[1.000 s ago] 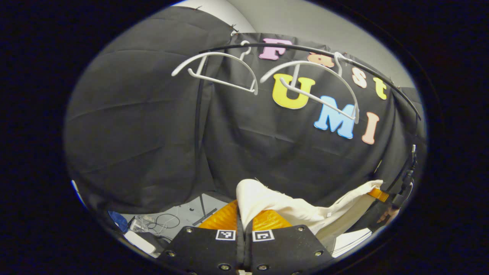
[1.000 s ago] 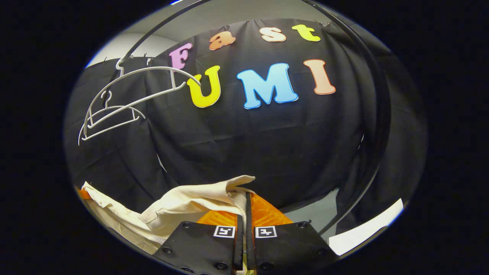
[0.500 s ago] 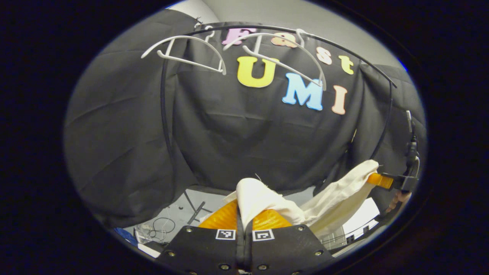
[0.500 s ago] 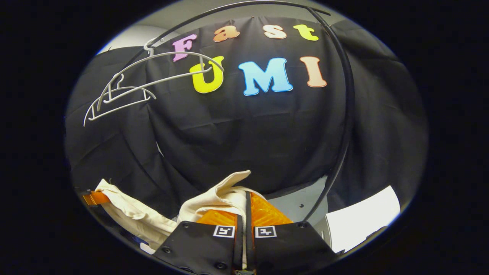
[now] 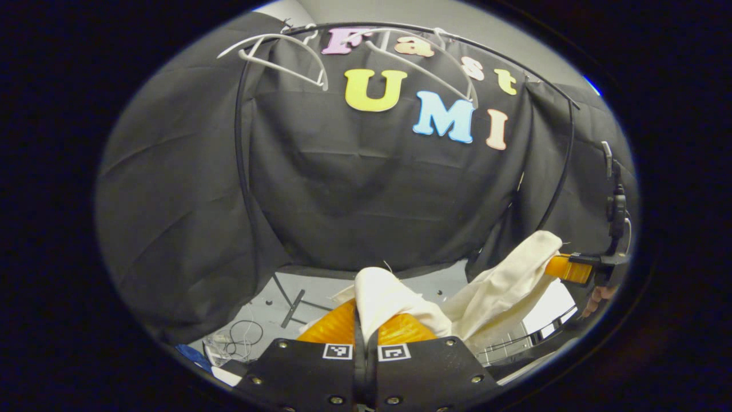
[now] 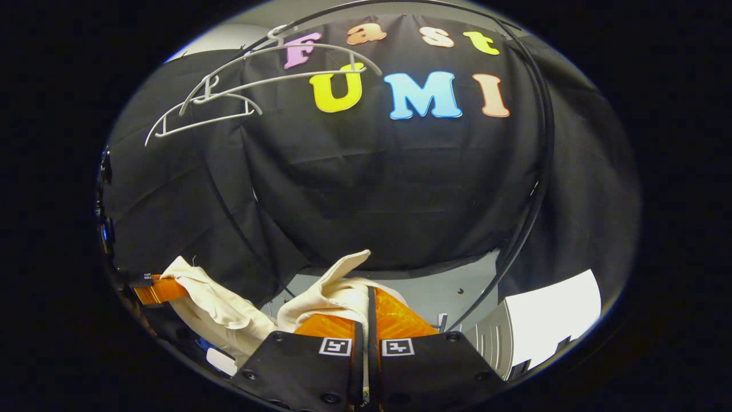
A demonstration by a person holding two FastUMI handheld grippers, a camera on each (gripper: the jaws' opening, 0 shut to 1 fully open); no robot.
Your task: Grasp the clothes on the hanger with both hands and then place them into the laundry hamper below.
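Black garment rack [image 5: 240, 171] arched overhead, two bare white hangers [image 6: 200, 109] on its bar. Below the rack, cream garment [image 5: 503, 286] hung slack between both grippers. Left gripper [image 5: 366, 337] pinched tight on one bunched end; right gripper [image 6: 366, 320] likewise clamped the other. White hamper [image 6: 543, 326] stood below the rack's right post. No legible labels.

Tangled cables [image 5: 237, 335] on grey floor [image 5: 274, 309]

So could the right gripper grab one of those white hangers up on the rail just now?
Probably not: the right gripper is shut on the cream garment, and the white hangers hang well above it.
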